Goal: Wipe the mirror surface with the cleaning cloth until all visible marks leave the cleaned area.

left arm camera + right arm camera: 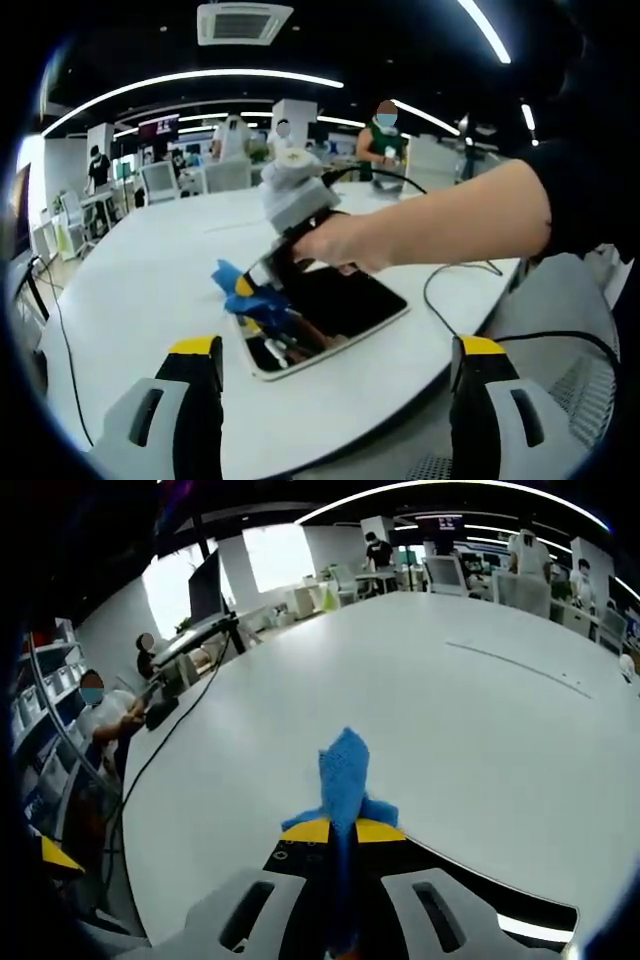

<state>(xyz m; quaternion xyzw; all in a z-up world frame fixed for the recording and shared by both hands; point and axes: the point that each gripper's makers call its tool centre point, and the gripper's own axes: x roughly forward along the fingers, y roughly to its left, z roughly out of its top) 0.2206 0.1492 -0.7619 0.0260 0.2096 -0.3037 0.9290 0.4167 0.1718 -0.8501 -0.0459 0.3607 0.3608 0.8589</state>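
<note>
In the left gripper view, a dark rectangular mirror with a white frame lies flat on the white round surface near its edge. The right hand-held gripper, held by a person's hand, grips a blue fuzzy cleaning cloth at the mirror's 9 o'clock end. The left hand-held gripper hovers released, jaws wide apart. A black cable loops at 3 o'clock of the mirror. In the right gripper view, people sit at desks at 9 o'clock.

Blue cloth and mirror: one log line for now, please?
right gripper: shut on blue cloth | cloth on mirror | left gripper: open, hovering
</note>
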